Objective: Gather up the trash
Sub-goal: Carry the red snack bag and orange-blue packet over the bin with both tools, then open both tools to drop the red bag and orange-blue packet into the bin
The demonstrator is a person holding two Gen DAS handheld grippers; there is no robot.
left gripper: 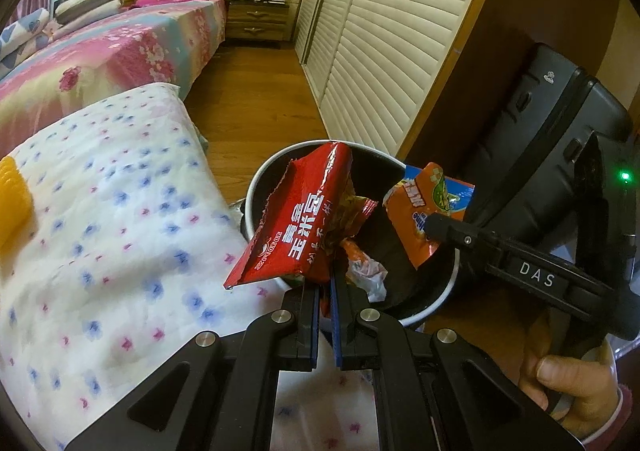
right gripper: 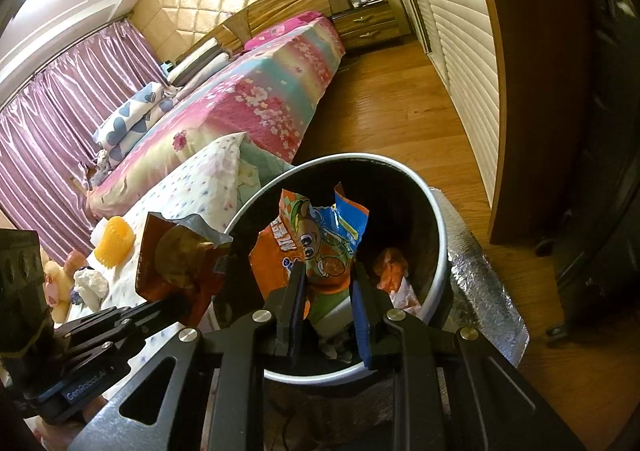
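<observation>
My left gripper (left gripper: pixel 326 281) is shut on a red snack wrapper (left gripper: pixel 296 219) and holds it over the near rim of a round black bin with a white rim (left gripper: pixel 256 179). My right gripper (right gripper: pixel 326 271) has its jaws parted, with an orange and blue snack wrapper (right gripper: pixel 316 235) between them over the open bin (right gripper: pixel 436 219); I cannot tell whether a finger still touches it. In the left wrist view that wrapper (left gripper: pixel 424 211) hangs at the right gripper's fingertip. Crumpled trash (left gripper: pixel 364 271) lies in the bin. The red wrapper's brown back (right gripper: pixel 180 255) shows in the right wrist view.
The bin stands on a wooden floor (left gripper: pixel 256 91) beside a bed with a white dotted quilt (left gripper: pixel 112 219). A yellow object (right gripper: pixel 114 241) and soft toys (right gripper: pixel 60 283) lie on the quilt. A louvred wardrobe (left gripper: pixel 392 31) lines the right side. A silver mat (right gripper: pixel 484 291) lies under the bin.
</observation>
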